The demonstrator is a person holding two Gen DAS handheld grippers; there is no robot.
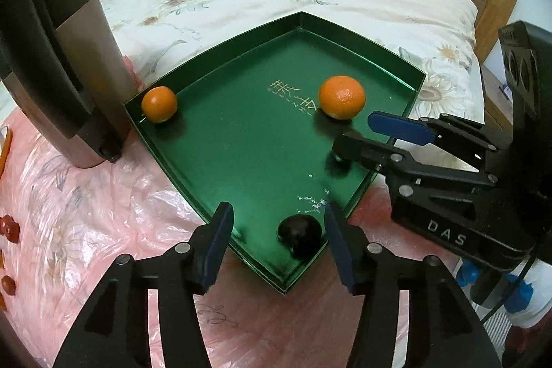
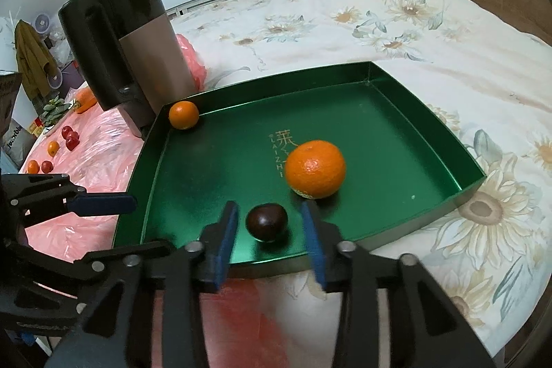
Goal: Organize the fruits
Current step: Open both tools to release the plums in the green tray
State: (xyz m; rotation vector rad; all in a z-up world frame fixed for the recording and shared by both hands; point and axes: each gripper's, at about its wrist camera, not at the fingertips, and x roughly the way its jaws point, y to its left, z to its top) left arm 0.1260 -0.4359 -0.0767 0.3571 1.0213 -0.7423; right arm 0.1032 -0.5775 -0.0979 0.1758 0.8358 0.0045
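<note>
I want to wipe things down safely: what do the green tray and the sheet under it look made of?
Green tray: probably thin metal or foil-coated card, glossy; it mirrors the fruit and has sharp folded walls. Pink sheet: thin plastic film, crinkled and shiny.

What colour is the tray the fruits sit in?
Glossy dark green tray with gold lettering, clearest in the right wrist view.
</note>
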